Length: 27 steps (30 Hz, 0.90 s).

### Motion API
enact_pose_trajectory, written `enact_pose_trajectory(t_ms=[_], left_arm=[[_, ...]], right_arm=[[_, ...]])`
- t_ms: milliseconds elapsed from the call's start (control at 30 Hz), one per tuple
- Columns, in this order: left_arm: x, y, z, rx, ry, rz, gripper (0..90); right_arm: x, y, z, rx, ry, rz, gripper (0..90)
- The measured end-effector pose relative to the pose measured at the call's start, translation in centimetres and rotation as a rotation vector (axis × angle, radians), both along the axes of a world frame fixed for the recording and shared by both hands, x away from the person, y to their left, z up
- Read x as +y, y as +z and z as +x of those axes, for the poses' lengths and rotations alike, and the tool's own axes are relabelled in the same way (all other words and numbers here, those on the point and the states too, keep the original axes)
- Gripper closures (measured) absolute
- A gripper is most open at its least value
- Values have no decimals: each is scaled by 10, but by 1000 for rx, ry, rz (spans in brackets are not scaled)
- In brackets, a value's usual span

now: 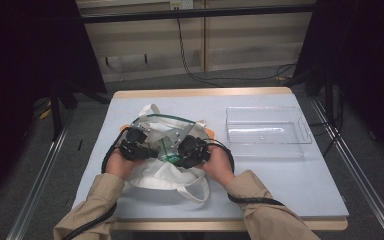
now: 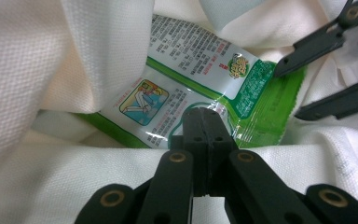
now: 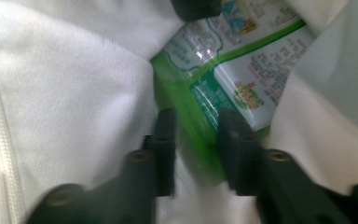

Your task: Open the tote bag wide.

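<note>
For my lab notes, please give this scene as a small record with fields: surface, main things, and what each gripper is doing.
surface: pale blue table
bag: white cloth bag, mouth open
packet: green and white snack packet, lying in the bag's mouth
tray: clear plastic tray, right of the bag, apart from it
left gripper: jaws shut, tips at the bag's edge in front of the packet
right gripper: jaws apart around the packet's green edge; contact unclear
</note>
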<state>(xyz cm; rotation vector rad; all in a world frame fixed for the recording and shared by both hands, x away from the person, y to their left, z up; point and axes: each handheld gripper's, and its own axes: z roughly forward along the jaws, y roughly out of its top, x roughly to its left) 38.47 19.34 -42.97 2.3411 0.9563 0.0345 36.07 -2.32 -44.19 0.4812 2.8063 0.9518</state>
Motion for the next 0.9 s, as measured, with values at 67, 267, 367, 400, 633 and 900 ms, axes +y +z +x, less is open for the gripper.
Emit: enact_pose_trajectory(t_ms=[67, 267, 367, 400, 633, 900], left_arm=[[-1, 0, 0, -1, 5, -5, 900], [-5, 5, 2, -45, 42, -34, 895], [-11, 3, 6, -44, 59, -50, 886], [-12, 2, 8, -38, 46, -39, 885], [-11, -7, 6, 6, 24, -5, 900], [0, -3, -2, 9, 4, -4, 900]], right_arm=[[2, -1, 1, 4, 16, -15, 798], [6, 1, 3, 38, 7, -41, 900], [3, 1, 5, 54, -4, -18, 900], [3, 2, 5, 60, -5, -14, 900], [-6, 8, 9, 94, -72, 42, 900], [-8, 11, 10, 82, -71, 44, 900]])
